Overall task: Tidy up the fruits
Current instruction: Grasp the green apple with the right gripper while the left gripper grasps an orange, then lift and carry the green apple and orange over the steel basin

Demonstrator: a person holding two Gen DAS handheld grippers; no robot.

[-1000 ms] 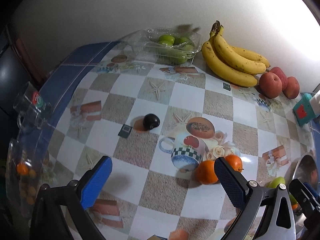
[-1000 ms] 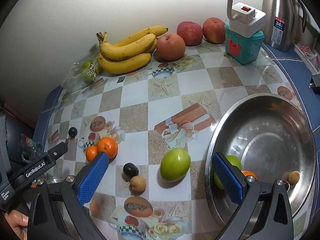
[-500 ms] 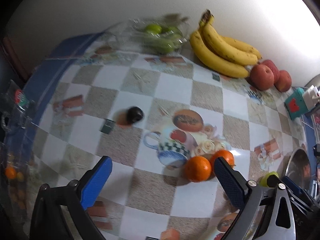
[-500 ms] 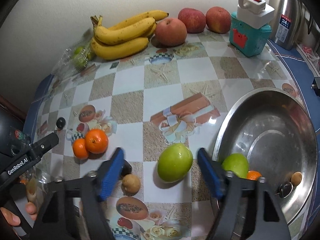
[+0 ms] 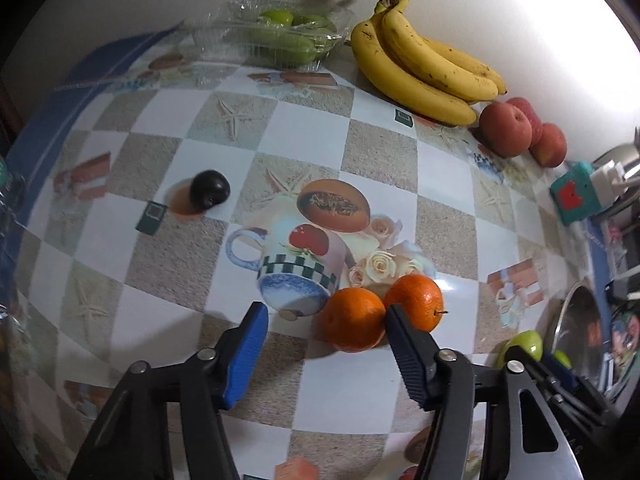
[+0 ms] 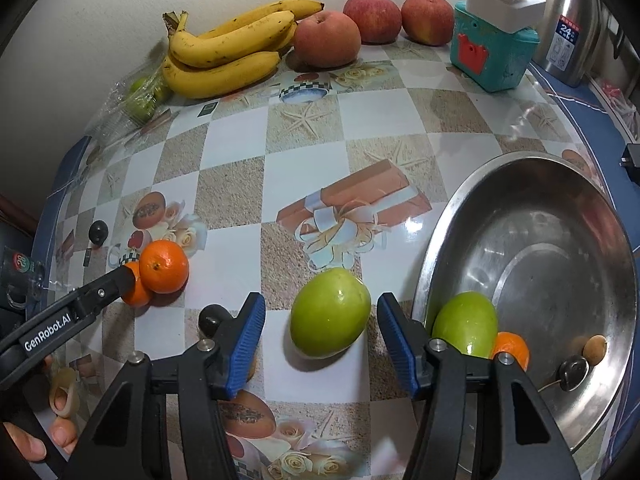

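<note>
Right wrist view: your right gripper (image 6: 321, 330) is spread wide with the loose green fruit (image 6: 330, 312) between its blue pads, neither pad touching yet. That fruit lies on the tablecloth (image 6: 236, 188) just outside the rim of the steel bowl (image 6: 532, 264), your landmark here. Inside the bowl, against its near wall, sit another green fruit (image 6: 466, 326), a small orange (image 6: 512, 350) and two little round fruits, one dark and one tan.

Your left gripper (image 5: 322, 344) is also released. Its right pad (image 5: 404, 350) sits in the seam between the two oranges (image 5: 354, 324), which lie well away from the bowl; only the nearer orange is between the jaws.

Risks, as judged:
- The green fruit is smooth, glossy and egg-shaped. An off-centre pinch could squirt it sideways on the slick plastic cloth, possibly against the bowl's rim.
- Closing the left jaws now may nudge the farther orange (image 5: 416, 306) and set it rolling.
- A small dark fruit (image 6: 211, 320) lies right behind the right gripper's left pad (image 6: 248, 344), on the side away from the bowl. Sweeping left would knock it.

The pads are ribbed, which should help on the oranges' dimpled skin.
</note>
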